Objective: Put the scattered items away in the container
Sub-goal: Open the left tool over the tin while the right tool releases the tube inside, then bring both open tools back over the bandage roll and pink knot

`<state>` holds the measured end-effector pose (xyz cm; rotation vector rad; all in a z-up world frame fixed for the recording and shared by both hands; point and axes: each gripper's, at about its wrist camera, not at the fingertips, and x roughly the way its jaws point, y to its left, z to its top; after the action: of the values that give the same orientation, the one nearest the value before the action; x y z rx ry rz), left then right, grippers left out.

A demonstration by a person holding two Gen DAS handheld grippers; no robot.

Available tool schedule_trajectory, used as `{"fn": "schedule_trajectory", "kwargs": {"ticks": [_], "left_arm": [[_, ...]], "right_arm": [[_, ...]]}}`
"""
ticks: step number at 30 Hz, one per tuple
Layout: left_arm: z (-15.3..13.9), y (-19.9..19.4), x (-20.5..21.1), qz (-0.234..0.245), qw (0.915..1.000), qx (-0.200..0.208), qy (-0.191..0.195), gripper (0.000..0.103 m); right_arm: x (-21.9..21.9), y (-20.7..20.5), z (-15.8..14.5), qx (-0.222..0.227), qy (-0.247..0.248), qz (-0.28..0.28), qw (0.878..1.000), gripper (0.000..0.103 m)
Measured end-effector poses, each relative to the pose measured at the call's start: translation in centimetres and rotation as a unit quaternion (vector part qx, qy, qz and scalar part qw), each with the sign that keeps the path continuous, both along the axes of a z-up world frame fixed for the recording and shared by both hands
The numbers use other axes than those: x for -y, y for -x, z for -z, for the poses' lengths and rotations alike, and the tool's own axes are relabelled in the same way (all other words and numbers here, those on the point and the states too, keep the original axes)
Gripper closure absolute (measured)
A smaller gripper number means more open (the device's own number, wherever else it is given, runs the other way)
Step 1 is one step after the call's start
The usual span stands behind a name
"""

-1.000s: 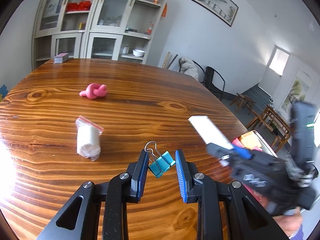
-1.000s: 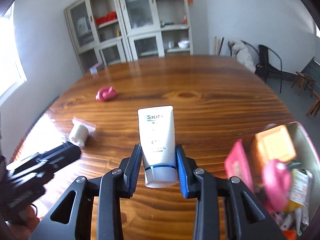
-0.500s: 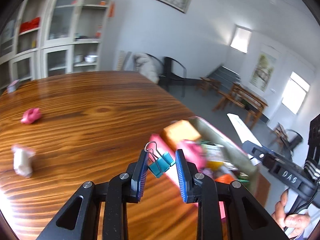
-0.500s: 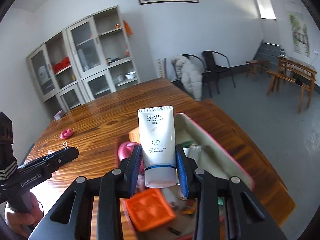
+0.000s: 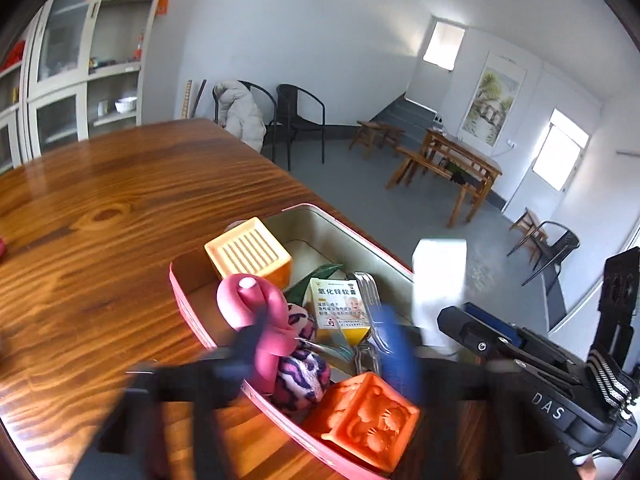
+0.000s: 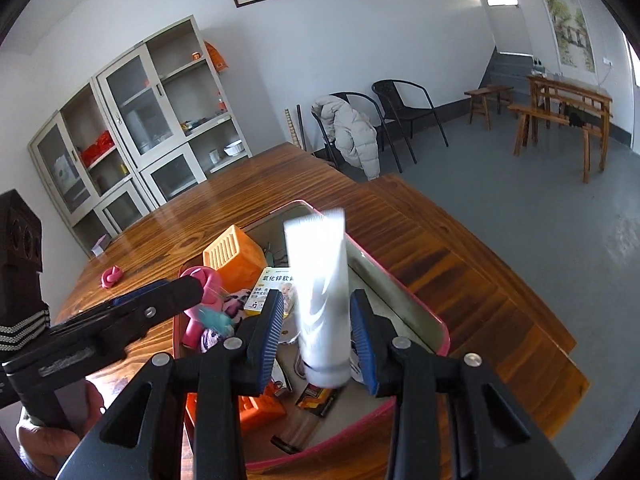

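- My left claw [image 5: 320, 350] is over the container [image 5: 320, 232]. Its jaws are opening wide with nothing pinched between them, and the view is badly blurred.
- A teal clip [image 6: 214, 317] sits smeared by the pink toy [image 6: 204, 280] inside. I think it could snag there or bounce out over the near rim.
- My right claw [image 6: 320, 336] is apart around the white tube [image 6: 320, 280], with a gap at one pad. The tube is blurred and standing above the container.
- Risk: the tube lands on end on the heap and tips over the rim onto the table [image 6: 460, 280].
- Risk: the two claws are close together and could knock each other.
- Text: the yellow box [image 5: 338, 300] reads "氧化锌软膏". The right claw's body shows "DAS". The tube print is unreadable.
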<state>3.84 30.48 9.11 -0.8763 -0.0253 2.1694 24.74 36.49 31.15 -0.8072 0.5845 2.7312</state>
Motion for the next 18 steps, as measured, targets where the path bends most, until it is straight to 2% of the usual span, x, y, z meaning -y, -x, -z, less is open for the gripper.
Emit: {"fn": "schedule_trajectory", "kwargs": {"ticks": [9,11,13,16,18], "left_arm": [[-0.3,0.5,3.6,-0.053,0.9985,-0.012,-0.006,0.010],[-0.1,0.7,4.5,-0.068,0.9976,-0.016,0.001,0.010],[0.1,0.8,5.4,-0.078,0.9968,-0.018,0.007,0.010],[0.5,0.9,7.0,-0.097,0.9949,-0.022,0.015,0.010],[0.8,1.1,8.4,-0.113,0.9932,-0.023,0.021,0.010]], "right_arm": [[0.6,0.0,0.0,-0.007,0.012,0.004,1.000,0.062],[1.4,0.1,-0.2,-0.011,0.013,-0.004,1.000,0.053],[2.4,0.3,-0.4,-0.018,0.010,-0.011,1.000,0.034],[4.2,0.8,-1.0,-0.027,0.000,-0.032,0.999,0.024],[5.7,1.3,-1.3,-0.030,-0.008,-0.051,0.998,0.023]]}}
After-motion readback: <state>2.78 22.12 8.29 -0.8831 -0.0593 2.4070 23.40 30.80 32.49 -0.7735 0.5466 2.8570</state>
